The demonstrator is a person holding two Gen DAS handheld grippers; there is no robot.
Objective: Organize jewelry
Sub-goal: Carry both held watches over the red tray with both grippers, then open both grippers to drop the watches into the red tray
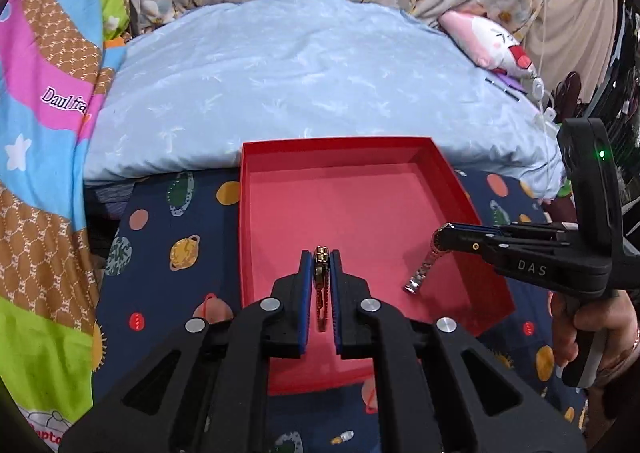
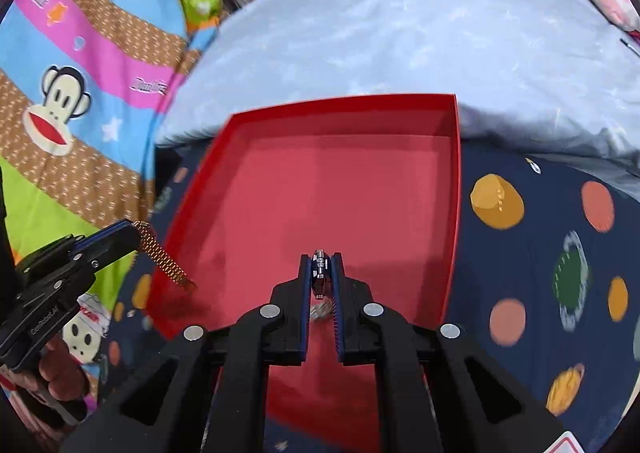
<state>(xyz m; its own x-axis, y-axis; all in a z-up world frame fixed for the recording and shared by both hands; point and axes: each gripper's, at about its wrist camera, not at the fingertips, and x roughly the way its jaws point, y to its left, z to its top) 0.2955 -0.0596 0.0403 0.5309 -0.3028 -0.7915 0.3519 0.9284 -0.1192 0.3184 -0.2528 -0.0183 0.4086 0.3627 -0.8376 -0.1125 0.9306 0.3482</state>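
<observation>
Both tongs are pinched nearly closed, each on a watch, above a red box [image 1: 448, 173]. Left gripper [image 1: 320, 265]: black angular arms with ribbed blue pads, clamped on a gold watch [image 1: 321, 273] seen edge-on, its fine-linked band hanging between the pads over the box floor near the front wall. In the right wrist view the same gold watch [image 2: 162, 255] shows a flat mesh band of small woven links, drooping over the box's left wall. Right gripper [image 2: 320, 267]: identical build, clamped on a silver watch [image 2: 320, 273] with chunky polished links; its loose end dangles below the pads over the box's front half. From the left wrist view the silver watch [image 1: 426, 267] hangs as a stiff segmented strap inside the box, near its right wall. Box: shallow, square, matte cardboard, smooth pink-red floor, thin upright walls, nothing lying on the floor. It rests on a dark blue sheet [image 1: 168, 237] printed with round planets. Behind the box lies a pale blue crinkled quilt [image 1: 300, 69]; left of it, a striped cartoon-monkey blanket [image 2: 80, 93]. A hand [image 1: 592, 329] grips the right gripper's handle beside the box's right front corner.
</observation>
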